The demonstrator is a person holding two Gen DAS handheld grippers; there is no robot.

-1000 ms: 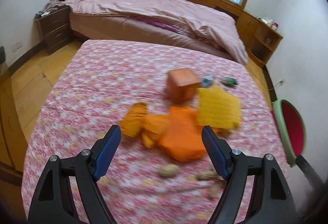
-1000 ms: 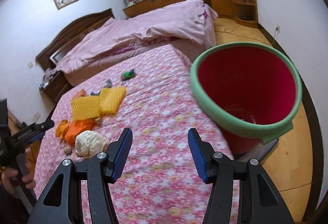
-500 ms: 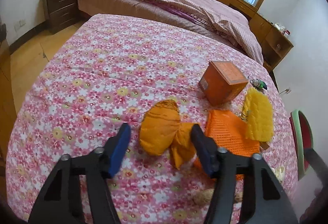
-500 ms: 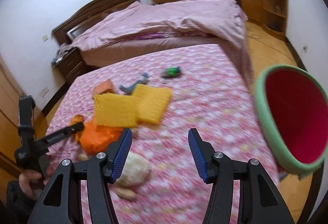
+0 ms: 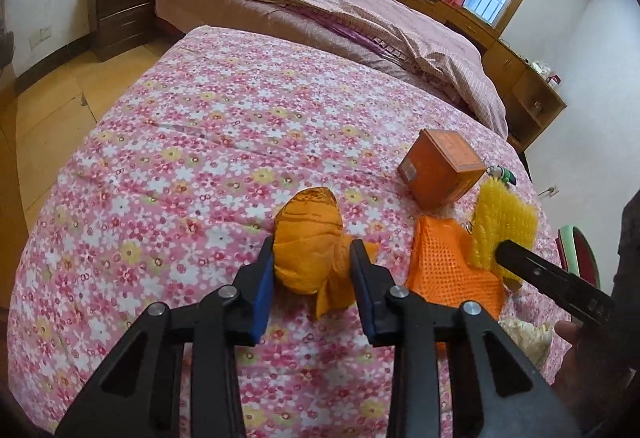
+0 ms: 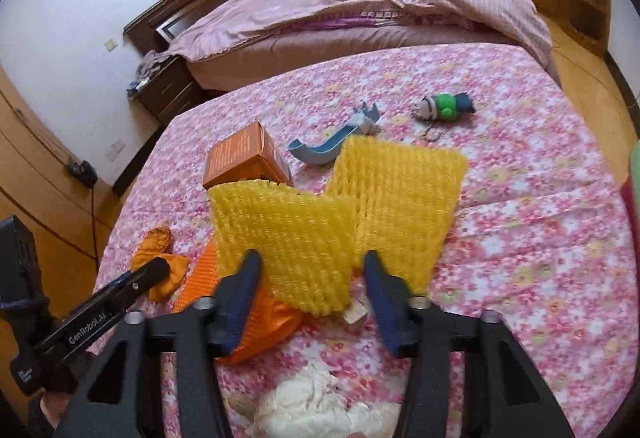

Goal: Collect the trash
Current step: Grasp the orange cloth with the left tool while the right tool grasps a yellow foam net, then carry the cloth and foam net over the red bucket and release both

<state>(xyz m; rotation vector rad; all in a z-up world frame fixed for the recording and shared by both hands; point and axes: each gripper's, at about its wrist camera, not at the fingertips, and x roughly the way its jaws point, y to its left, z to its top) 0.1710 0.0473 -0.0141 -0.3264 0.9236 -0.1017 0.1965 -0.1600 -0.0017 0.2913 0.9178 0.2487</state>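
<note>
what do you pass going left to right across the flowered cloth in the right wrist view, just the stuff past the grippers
orange crumpled wrapper → orange box → blue curved plastic piece → green toy figure. The yellow foam nets overlap the middle and are left out.

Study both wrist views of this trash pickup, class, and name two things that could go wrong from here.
1. The left gripper is closing around the orange wrapper; the crumpled, loose wrapper could slip out when lifted.
2. The right gripper is closing over the yellow foam net, which overlaps a second net and an orange net; it might drag those along or catch only an edge.
</note>
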